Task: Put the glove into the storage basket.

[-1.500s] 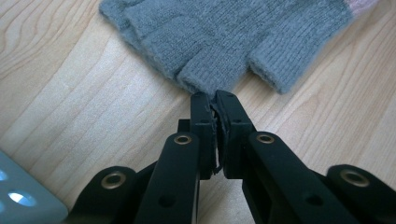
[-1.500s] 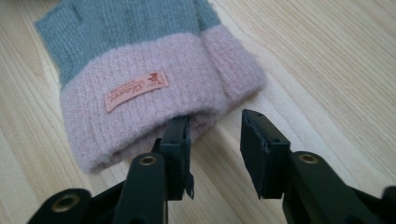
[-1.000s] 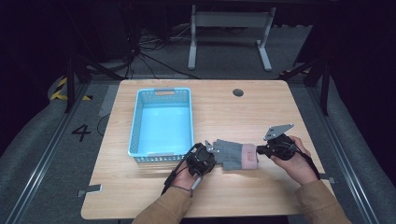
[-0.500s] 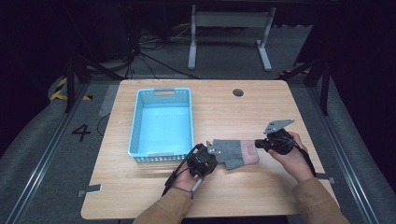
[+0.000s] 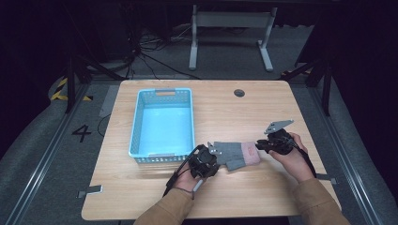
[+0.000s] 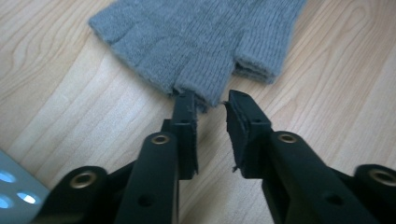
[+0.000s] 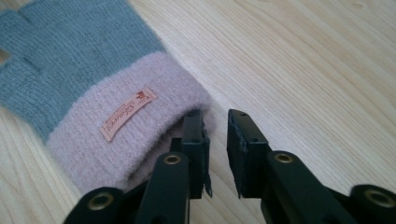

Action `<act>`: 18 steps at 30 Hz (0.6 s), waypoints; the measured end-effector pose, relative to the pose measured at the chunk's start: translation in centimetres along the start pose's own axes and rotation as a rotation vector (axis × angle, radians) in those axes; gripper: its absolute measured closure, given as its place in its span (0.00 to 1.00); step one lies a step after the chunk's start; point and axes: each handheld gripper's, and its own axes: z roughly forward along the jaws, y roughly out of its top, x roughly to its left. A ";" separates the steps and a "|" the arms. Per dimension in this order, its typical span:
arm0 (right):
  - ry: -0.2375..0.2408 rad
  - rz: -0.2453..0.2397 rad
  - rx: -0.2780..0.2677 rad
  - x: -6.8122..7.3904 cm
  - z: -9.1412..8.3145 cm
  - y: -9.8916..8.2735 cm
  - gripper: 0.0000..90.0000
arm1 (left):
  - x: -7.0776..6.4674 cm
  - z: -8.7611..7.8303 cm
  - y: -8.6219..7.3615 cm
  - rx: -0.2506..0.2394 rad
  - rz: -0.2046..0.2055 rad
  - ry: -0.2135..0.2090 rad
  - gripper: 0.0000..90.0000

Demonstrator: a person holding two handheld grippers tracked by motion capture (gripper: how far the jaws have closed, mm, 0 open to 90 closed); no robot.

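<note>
A grey knitted glove (image 5: 234, 154) with a pink cuff lies flat on the wooden table (image 5: 225, 112), near the front. My left gripper (image 5: 212, 154) sits at its fingertip end. In the left gripper view the jaws have just been opening and stand apart at a glove finger's tip (image 6: 201, 37), with bare wood between them (image 6: 210, 100). My right gripper (image 5: 259, 145) is at the cuff end. Its jaws have also just been opening, and the pink cuff (image 7: 130, 121) lies beside the left jaw while the gap (image 7: 215, 116) shows only wood.
A light blue plastic basket (image 5: 162, 92) stands on the table to the left of the glove, close behind my left gripper. A small round dark grommet (image 5: 239, 93) is set into the table's far side. A metal stand (image 5: 230, 18) is on the floor beyond.
My right gripper has tipped up slightly at its back. The glove and my left gripper stay where they were.
</note>
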 end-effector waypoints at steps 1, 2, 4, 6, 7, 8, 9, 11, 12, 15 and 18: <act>-0.005 0.007 -0.001 -0.1 -0.2 -0.1 0.83 | 0.0 -0.2 0.0 -0.003 0.001 -0.001 0.78; -0.018 0.025 -0.004 -0.3 -0.6 -0.2 0.79 | -0.2 -0.5 0.1 -0.019 0.006 0.005 0.73; -0.017 0.036 -0.007 -0.5 -0.8 -0.3 0.76 | -0.2 -0.7 0.2 -0.026 0.011 0.007 0.69; -0.016 0.075 -0.020 -1.0 -1.5 -0.7 0.73 | -0.3 -1.3 0.4 -0.044 0.002 -0.003 0.60; -0.016 0.075 -0.020 -1.0 -1.5 -0.7 0.73 | -0.3 -1.6 0.6 -0.050 0.001 -0.008 0.60; -0.013 0.084 -0.024 -1.2 -1.8 -0.8 0.72 | -0.3 -1.8 0.7 -0.061 0.004 -0.010 0.59; -0.015 0.093 -0.031 -1.3 -2.0 -0.9 0.71 | -0.3 -2.1 0.9 -0.061 0.002 -0.019 0.57; -0.017 0.109 -0.042 -1.4 -2.6 -1.1 0.69 | -0.4 -2.4 1.1 -0.073 -0.008 -0.026 0.54; -0.016 0.120 -0.044 -1.5 -3.0 -1.1 0.67 | -0.4 -2.5 1.3 -0.073 -0.010 -0.033 0.52; -0.022 0.131 -0.056 -1.5 -3.9 -1.1 0.64 | -0.6 -2.5 1.8 -0.069 -0.023 -0.044 0.45; -0.026 0.143 -0.059 -1.5 -4.7 -1.2 0.62 | -0.7 -2.5 2.2 -0.086 -0.032 -0.040 0.42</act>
